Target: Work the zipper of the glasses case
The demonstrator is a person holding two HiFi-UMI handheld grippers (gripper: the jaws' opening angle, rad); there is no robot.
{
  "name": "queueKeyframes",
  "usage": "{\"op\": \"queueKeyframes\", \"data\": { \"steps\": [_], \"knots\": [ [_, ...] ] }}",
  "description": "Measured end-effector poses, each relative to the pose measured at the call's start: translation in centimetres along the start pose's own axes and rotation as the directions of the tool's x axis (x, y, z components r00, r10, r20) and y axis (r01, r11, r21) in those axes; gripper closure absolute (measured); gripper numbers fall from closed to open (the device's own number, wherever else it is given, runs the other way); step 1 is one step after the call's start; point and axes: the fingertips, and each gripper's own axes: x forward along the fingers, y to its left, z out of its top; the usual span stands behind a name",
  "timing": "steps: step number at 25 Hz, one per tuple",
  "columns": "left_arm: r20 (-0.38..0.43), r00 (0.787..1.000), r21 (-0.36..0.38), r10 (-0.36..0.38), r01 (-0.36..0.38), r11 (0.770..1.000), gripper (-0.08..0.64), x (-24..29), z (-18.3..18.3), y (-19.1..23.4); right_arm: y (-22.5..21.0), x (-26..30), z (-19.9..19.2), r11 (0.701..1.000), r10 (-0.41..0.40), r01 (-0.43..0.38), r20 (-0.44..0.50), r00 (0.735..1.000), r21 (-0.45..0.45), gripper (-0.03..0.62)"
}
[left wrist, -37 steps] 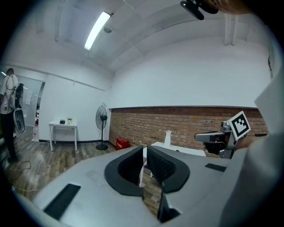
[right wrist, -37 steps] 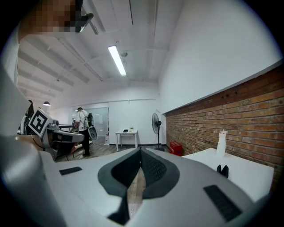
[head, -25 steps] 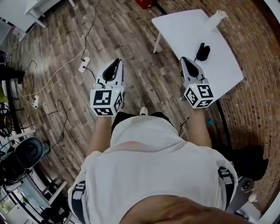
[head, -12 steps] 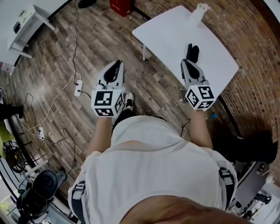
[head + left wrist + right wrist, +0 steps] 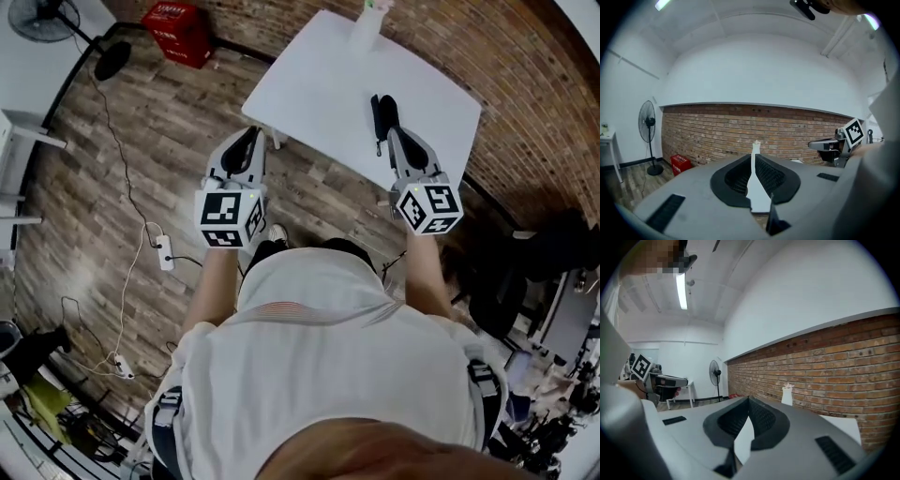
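Note:
The black glasses case lies on the white table, near its front edge. My right gripper is held level with its tip just beside the case, jaws shut and empty. My left gripper hovers over the table's near left corner, also shut with nothing in it. In the left gripper view the closed jaws leave only a thin slit, through which the table shows. In the right gripper view the jaws are closed too. The case is hidden in both gripper views.
A small white vase stands at the table's far edge against the brick wall. A red crate and a standing fan are at the left. A power strip with cables lies on the wooden floor. Dark furniture stands at the right.
The person has turned toward the table: it slid from upper right to top centre of the head view, and the case now sits by the right gripper's tip. Both jaws stayed shut.

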Motion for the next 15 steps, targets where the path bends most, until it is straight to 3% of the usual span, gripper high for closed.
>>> {"op": "queueKeyframes", "data": {
  "steps": [8,15],
  "knots": [
    [-0.022,0.98,0.001,-0.2,0.2,0.98,0.525,7.2,0.0,-1.8,-5.0,-2.1,-1.2,0.975,-0.217,0.218,-0.032,0.976,0.029,0.54],
    [-0.058,0.96,0.009,-0.273,0.274,0.962,0.525,15.0,0.1,-6.9,-12.9,-3.1,-2.9,0.951,-0.293,0.297,-0.056,0.954,0.08,0.54]
  ]
}}
